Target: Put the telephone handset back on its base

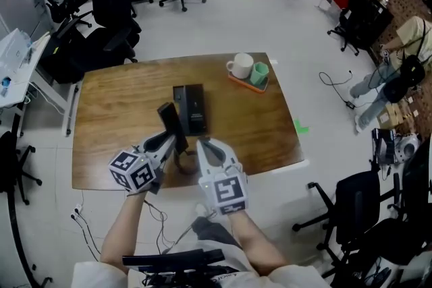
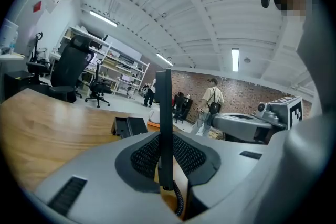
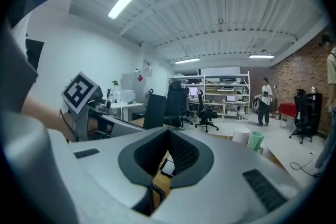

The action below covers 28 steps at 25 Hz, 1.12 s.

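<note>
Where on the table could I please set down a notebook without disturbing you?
The widest bare wood is the left side of the table, between its left edge and the telephone base. Another patch lies right of the base, nearer than the white mug and green cup. The near middle is crowded: the left gripper with the handset, and the right gripper.
</note>
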Motion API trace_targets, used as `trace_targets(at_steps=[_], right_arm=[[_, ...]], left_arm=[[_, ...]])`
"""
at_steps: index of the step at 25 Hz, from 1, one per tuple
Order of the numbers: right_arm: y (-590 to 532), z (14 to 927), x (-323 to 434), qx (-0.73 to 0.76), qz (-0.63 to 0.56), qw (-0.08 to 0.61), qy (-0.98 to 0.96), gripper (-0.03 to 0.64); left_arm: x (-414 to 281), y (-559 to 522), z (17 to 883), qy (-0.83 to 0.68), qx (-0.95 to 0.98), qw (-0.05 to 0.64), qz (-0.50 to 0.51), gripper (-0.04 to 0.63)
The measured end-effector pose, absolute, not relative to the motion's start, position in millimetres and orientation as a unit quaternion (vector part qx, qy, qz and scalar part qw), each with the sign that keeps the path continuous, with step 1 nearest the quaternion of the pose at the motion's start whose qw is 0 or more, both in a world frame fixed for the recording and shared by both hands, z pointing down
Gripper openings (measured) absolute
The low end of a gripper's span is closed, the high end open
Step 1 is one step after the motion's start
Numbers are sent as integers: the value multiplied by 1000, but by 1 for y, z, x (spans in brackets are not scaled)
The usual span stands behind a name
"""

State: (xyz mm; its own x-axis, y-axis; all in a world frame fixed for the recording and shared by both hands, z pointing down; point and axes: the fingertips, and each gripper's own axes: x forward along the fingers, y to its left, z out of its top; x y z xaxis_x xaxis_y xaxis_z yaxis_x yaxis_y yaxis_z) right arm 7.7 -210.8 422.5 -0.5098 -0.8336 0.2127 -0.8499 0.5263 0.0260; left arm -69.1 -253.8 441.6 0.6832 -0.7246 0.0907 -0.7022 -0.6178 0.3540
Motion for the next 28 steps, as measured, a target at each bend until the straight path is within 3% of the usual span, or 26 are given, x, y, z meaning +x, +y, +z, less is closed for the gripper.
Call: trace_targets(at_steps=[12, 28], right_arm=[[-243, 447, 13, 475, 65, 120, -869, 5], [-281, 469, 19, 451, 87, 138, -877, 5]], left_arm=[[-71, -319, 499, -348, 902, 254, 17, 63], [-77, -382, 545, -224, 881, 415, -43, 64]])
